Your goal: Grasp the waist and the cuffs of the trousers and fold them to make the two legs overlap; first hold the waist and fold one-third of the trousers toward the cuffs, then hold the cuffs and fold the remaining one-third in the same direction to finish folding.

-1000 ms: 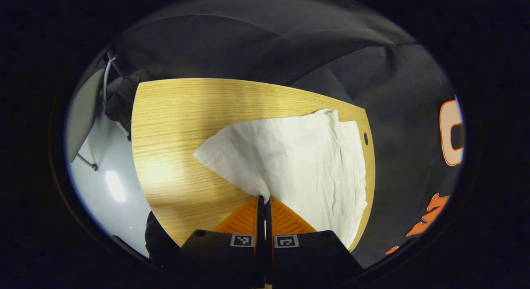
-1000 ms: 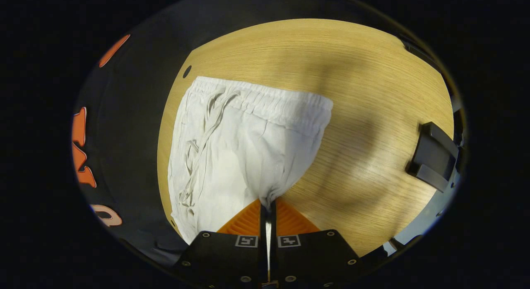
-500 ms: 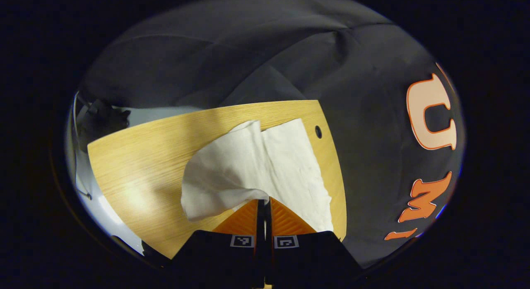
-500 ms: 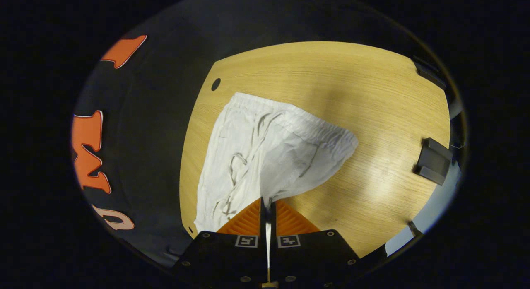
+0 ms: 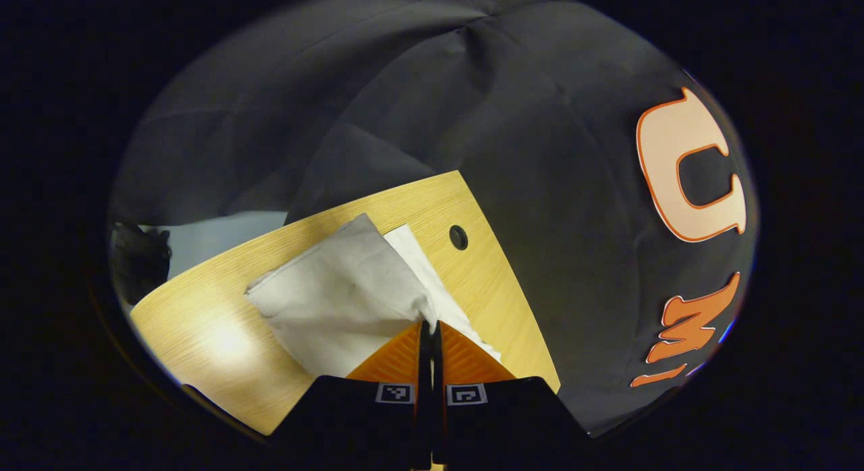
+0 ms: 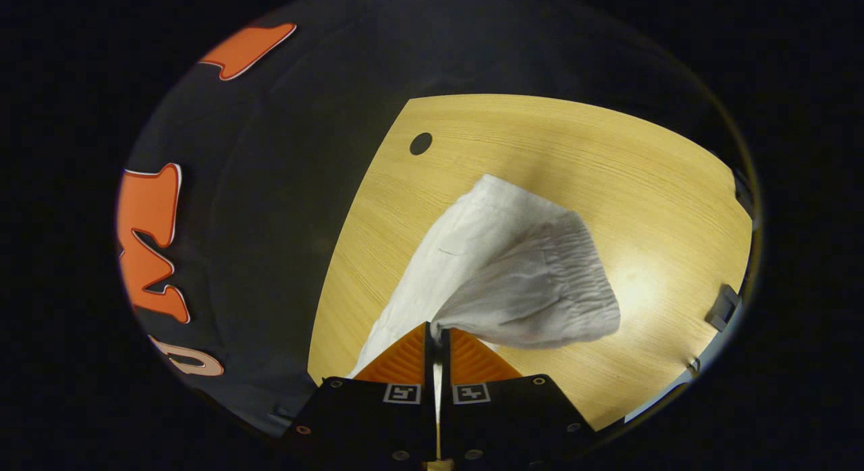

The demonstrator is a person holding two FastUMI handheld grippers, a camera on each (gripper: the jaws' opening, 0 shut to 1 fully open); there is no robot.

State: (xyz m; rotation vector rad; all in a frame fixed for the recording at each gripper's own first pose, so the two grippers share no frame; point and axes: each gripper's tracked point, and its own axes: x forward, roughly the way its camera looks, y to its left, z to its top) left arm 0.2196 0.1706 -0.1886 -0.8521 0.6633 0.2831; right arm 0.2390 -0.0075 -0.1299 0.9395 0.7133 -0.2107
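Left gripper view: left gripper [image 5: 430, 328] is pinched tight on the cuff end of the white trousers [image 5: 337, 302], lifting it off the wooden table [image 5: 486, 282].

Right gripper view: right gripper [image 6: 437, 330] is clamped on the elastic waistband [image 6: 560, 289], the fabric draped over the table.

The left gripper [image 5: 429, 330] has its two fingers [image 5: 398, 356] pressed flat together, a fold of white trousers [image 5: 337, 299] cloth pinched at their tips and lifted above the desk [image 5: 202, 336]. The right gripper [image 6: 437, 333] is likewise closed, its fingers [image 6: 472, 356] nearly touching, clamping a bunched edge of the trousers near the gathered waistband [image 6: 574, 268], held raised.
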